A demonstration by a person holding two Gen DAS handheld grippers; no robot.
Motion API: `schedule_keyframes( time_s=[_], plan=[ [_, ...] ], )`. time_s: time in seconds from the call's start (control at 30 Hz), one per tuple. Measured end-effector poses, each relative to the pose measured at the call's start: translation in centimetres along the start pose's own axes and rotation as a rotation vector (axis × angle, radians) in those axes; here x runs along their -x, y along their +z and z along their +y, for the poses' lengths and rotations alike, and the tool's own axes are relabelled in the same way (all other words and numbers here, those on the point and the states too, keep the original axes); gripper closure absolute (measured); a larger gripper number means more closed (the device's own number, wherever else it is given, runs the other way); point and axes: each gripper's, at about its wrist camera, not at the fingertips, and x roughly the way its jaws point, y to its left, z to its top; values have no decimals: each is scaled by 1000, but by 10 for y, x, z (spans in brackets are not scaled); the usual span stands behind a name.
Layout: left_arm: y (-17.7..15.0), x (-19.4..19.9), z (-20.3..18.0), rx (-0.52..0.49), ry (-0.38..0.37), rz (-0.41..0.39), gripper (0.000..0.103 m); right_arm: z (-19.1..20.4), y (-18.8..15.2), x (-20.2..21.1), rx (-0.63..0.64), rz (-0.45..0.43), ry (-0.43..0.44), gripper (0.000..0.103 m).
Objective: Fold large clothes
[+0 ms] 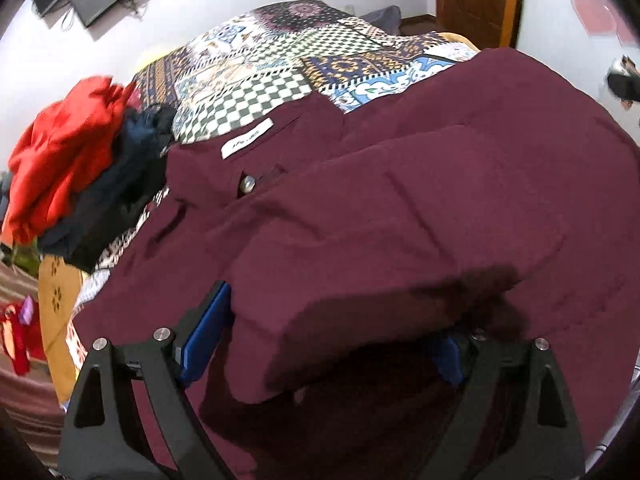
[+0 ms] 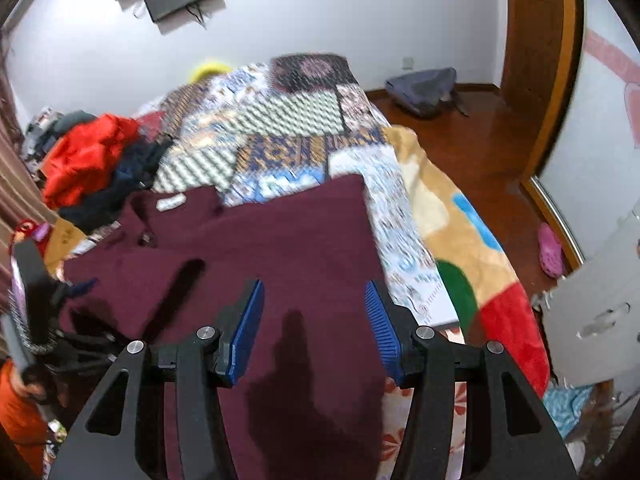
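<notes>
**A:** While the left wrist view is up, where is the garment?

**B:** The maroon garment (image 1: 400, 200) fills the middle and the 3 o'clock side, spread over the patchwork bedcover (image 1: 256, 60). Its white label (image 1: 247, 138) and a metal button (image 1: 248, 184) sit toward 11 o'clock of centre.

**A:** And the fingers?

**B:** The left gripper (image 1: 332, 316) is at 6 o'clock with its fingers spread wide. A folded-over thickness of the maroon cloth lies between them and covers most of the blue pad on the 5 o'clock side. I cannot tell whether either pad touches it.

**A:** Anything beside it?

**B:** At 9 o'clock there is a red garment (image 1: 68, 152) heaped on dark clothes (image 1: 132, 168), just beside the maroon collar end.

**A:** Now the right wrist view.

**B:** It is somewhat blurred. The maroon garment (image 2: 280, 240) runs from the centre down to 6 o'clock and lies flat on the bed. The right gripper (image 2: 314, 284) hangs over it with its fingers apart and only flat cloth showing between the blue pads; nothing is pinched.

**A:** Around it?

**B:** A bright fleece blanket (image 2: 460, 240) hangs off the bed edge at 3 to 4 o'clock. The red heap is at 9 to 10 o'clock. A grey backpack (image 2: 424, 88) lies on the wooden floor at 1 o'clock, and a pink shoe (image 2: 550, 248) at 3 o'clock.
</notes>
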Motion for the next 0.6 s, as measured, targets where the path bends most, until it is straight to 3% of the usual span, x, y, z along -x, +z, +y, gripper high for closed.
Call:
schedule_keyframes(
  time_s=[0.2,0.27,0.37,0.43,0.6],
  plan=[
    [16,-2,-5,7,-25,-66,16,-10,-14,-16,-15,39,-22,54],
    [22,2,-4,20,-21,-98,28,-10,-16,-15,-5,32,-32,54],
    [31,7,2,48,-56,-122,58,-9,-14,-15,6,38,-35,53],
    [35,14,12,86,-89,-147,87,-9,-12,-13,8,37,-37,53],
    [32,42,58,249,-123,-239,95,-4,0,-4,31,-9,-45,53]
  ],
)
